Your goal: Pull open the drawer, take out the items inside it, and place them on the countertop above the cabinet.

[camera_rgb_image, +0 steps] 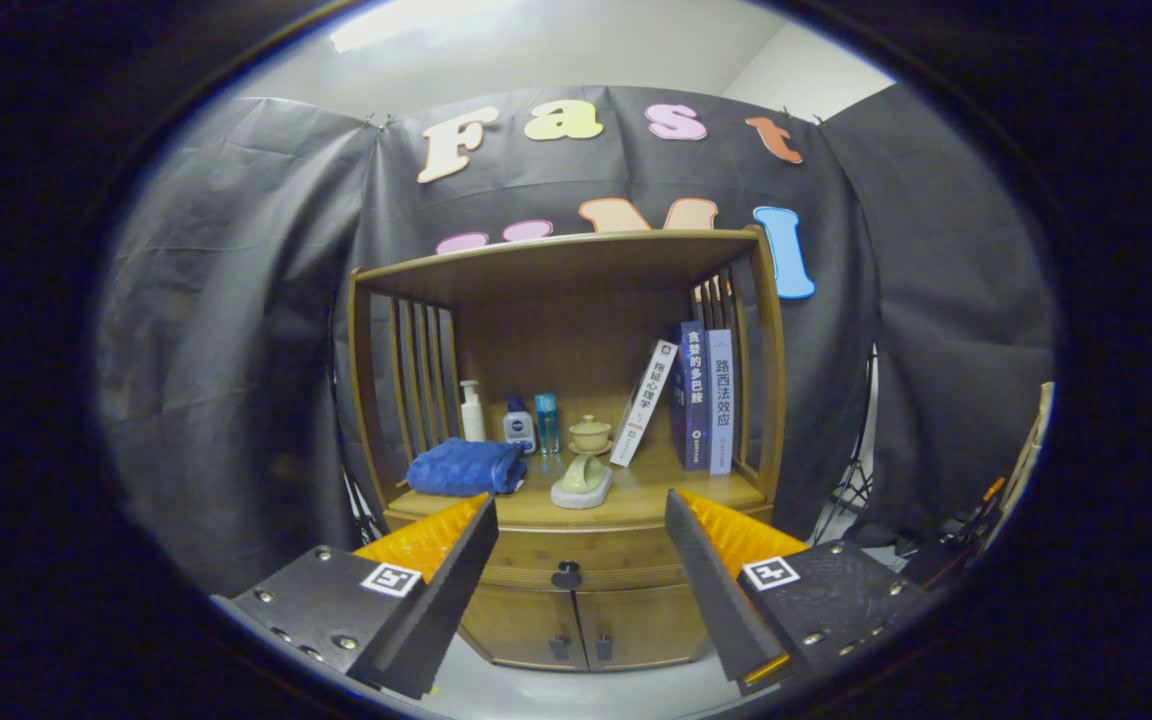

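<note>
Wooden cabinet (566,400) stood mid-frame, drawer (576,560) shut, knob (567,574) between the fingers, well beyond them. Gripper (576,520) gaped, empty. Start or finished: unclear; towel (466,468) and dish (582,482) lay on the countertop (636,495).

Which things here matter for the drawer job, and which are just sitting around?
Job: drawer, closed; its knob; countertop; gripper, open, drawer beyond its fingers.
Just there: blue towel, bottles, lidded cup, pale dish, books, lower doors.

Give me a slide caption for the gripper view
Open gripper faces the wooden cabinet's closed drawer, its knob between the fingers.
</note>
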The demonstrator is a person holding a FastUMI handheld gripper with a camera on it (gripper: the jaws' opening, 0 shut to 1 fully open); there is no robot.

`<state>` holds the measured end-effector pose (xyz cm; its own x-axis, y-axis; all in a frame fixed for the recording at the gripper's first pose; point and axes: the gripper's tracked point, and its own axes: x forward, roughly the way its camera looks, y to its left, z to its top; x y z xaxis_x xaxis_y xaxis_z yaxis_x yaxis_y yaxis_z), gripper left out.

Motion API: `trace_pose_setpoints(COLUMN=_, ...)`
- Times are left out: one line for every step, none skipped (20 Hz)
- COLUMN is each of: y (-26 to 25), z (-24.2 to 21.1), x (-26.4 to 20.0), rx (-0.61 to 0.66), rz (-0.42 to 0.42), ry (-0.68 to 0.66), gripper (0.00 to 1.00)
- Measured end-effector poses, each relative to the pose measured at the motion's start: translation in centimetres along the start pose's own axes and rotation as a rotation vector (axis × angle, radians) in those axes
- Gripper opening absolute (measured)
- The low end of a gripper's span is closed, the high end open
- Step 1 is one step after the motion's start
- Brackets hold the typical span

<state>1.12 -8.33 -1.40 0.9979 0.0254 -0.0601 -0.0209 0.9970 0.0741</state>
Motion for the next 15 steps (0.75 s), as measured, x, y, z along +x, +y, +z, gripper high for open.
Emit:
trace_pose_setpoints(y=0.2, z=0.0, x=-0.1, rx=0.007, rz=0.009, ry=0.000, gripper=1.00)
trace_pose_setpoints(y=0.5, z=-0.3, x=0.0, rx=0.008, rz=0.020, ry=0.005, gripper=1.00)
trace_pose_setpoints(y=0.8, z=-0.7, x=-0.1, rx=0.000, rz=0.030, ry=0.013, gripper=1.00)
trace_pose_setpoints(y=0.0, z=-1.0, x=0.0, rx=0.012, rz=-0.001, ry=0.031, gripper=1.00)
trace_pose_setpoints(y=0.4, z=-1.6, x=0.0, rx=0.012, rz=0.014, ry=0.048, gripper=1.00)
trace_pose_setpoints(y=1.0, z=-1.8, x=0.0, rx=0.005, rz=0.035, ry=0.056, gripper=0.99)
trace_pose_setpoints(y=1.4, z=-2.0, x=-0.1, rx=-0.008, rz=0.047, ry=0.059, gripper=0.99)
trace_pose_setpoints(y=1.3, z=-2.0, x=-0.3, rx=-0.025, rz=0.051, ry=0.062, gripper=0.99)
trace_pose_setpoints(y=0.5, z=-1.7, x=-0.5, rx=-0.034, rz=0.029, ry=0.048, gripper=0.99)
trace_pose_setpoints(y=-0.2, z=-0.9, x=-0.6, rx=-0.043, rz=0.009, ry=0.029, gripper=0.99)
trace_pose_setpoints(y=-0.2, z=-0.5, x=-0.7, rx=-0.046, rz=0.020, ry=0.012, gripper=0.99)
trace_pose_setpoints(y=0.2, z=0.0, x=-1.0, rx=-0.050, rz=0.032, ry=0.003, gripper=0.99)
trace_pose_setpoints(y=0.5, z=0.2, x=-1.1, rx=-0.064, rz=0.043, ry=-0.001, gripper=0.99)
trace_pose_setpoints(y=0.6, z=0.3, x=-1.0, rx=-0.073, rz=0.039, ry=0.000, gripper=0.99)
trace_pose_setpoints(y=0.3, z=0.1, x=-1.1, rx=-0.073, rz=0.020, ry=0.010, gripper=0.99)
